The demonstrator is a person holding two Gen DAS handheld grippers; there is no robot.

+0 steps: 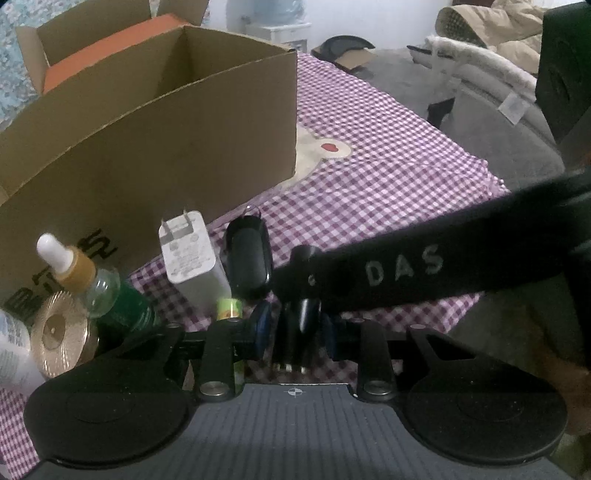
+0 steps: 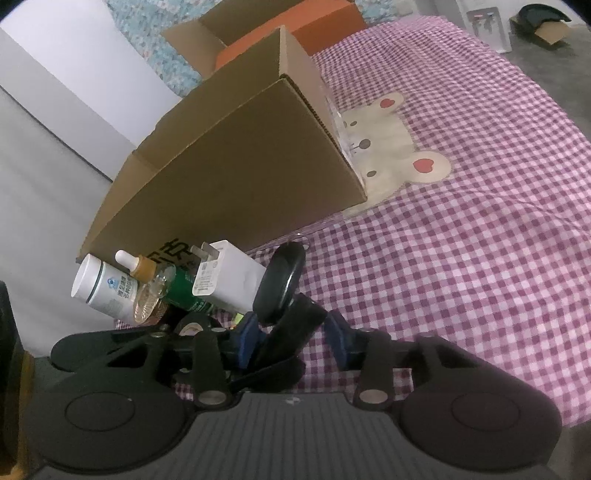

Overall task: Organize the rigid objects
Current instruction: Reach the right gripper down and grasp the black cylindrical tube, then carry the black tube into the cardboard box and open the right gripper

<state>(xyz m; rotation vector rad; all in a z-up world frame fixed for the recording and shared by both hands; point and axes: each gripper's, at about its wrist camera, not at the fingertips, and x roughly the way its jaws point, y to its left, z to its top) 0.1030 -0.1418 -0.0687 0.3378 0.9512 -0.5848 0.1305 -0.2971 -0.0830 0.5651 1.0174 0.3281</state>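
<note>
Small items stand in a cluster on the checked cloth before an open cardboard box (image 1: 155,140): a white charger (image 1: 190,254), a black oval case (image 1: 247,262), a dropper bottle (image 1: 79,273) and a green bottle (image 1: 129,306). My left gripper (image 1: 293,328) is low behind them with a small black object (image 1: 295,339) between its blue pads (image 1: 260,326); shadow hides the contact. A long black piece lettered DAS (image 1: 406,269) reaches in from the right above it. My right gripper (image 2: 293,334) has a tilted black block (image 2: 291,332) between its pads (image 2: 338,332), and the right pad looks slightly apart from it.
A white labelled bottle (image 2: 103,288) and a ribbed gold lid (image 1: 59,332) sit at the cluster's left. An orange box (image 2: 325,22) lies behind the cardboard box (image 2: 229,166). The checked cloth (image 2: 461,240) with a bear patch stretches to the right. Grey bedding (image 1: 491,99) lies beyond it.
</note>
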